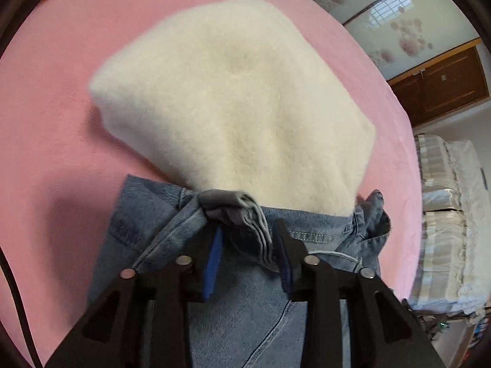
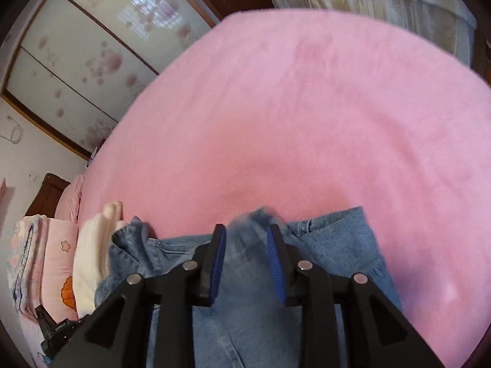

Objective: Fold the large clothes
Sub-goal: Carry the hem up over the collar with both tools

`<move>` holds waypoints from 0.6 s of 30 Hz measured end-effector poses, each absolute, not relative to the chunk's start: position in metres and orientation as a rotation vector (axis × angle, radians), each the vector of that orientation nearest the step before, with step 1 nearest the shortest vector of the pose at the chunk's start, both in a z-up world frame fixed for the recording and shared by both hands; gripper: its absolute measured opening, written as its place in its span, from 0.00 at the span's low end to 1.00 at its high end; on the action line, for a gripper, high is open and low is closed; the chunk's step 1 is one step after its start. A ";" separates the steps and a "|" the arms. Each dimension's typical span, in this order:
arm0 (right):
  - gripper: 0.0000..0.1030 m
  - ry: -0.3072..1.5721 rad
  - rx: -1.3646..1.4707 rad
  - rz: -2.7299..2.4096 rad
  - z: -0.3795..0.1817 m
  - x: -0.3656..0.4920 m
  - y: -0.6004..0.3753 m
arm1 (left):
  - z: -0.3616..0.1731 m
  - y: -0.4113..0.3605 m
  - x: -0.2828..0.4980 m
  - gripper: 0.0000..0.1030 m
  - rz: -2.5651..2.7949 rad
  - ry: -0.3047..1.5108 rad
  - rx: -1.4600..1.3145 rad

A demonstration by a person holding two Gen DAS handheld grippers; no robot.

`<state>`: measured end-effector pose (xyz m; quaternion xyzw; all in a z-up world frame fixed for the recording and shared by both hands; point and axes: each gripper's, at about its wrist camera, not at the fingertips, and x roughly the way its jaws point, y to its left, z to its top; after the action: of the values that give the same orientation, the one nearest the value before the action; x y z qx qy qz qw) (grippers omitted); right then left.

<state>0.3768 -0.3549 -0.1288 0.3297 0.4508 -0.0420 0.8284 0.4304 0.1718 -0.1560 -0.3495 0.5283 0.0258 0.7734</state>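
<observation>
A light blue denim garment (image 1: 239, 294) lies on the pink bed cover (image 1: 61, 122) right under my left gripper (image 1: 248, 230). The gripper's jaws stand apart over the denim's waistband, with a bunched grey lining (image 1: 233, 211) between the blue pads. A folded cream fleece garment (image 1: 227, 104) lies just beyond, overlapping the denim's far edge. In the right wrist view the same denim (image 2: 245, 276) lies under my right gripper (image 2: 247, 233), whose jaws stand apart around a raised, blurred denim fold. The cream garment (image 2: 89, 254) shows at the left.
The pink bed cover (image 2: 307, 107) spreads wide beyond the denim. Folded pink bedding (image 2: 46, 260) is stacked at the left. Sliding wardrobe doors (image 2: 86, 52) and wooden cabinets (image 1: 442, 86) stand past the bed. A striped pile of bedding (image 1: 448, 214) sits at the right.
</observation>
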 end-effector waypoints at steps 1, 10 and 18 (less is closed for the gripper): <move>0.36 0.970 0.701 -0.058 -0.135 0.380 -0.356 | -0.158 0.172 0.431 0.34 0.040 1.147 -0.754; 0.48 0.993 0.454 0.015 -0.157 0.377 -0.353 | -0.134 0.168 0.418 0.53 -0.141 1.093 -0.479; 0.60 1.016 0.235 0.033 -0.160 0.396 -0.323 | -0.122 0.165 0.412 0.63 -0.128 1.018 -0.229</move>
<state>0.3957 -0.3227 -0.1602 0.1124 0.4854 0.0157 0.8669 0.4120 0.1649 -0.1220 -0.1093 0.4861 -0.0611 0.8649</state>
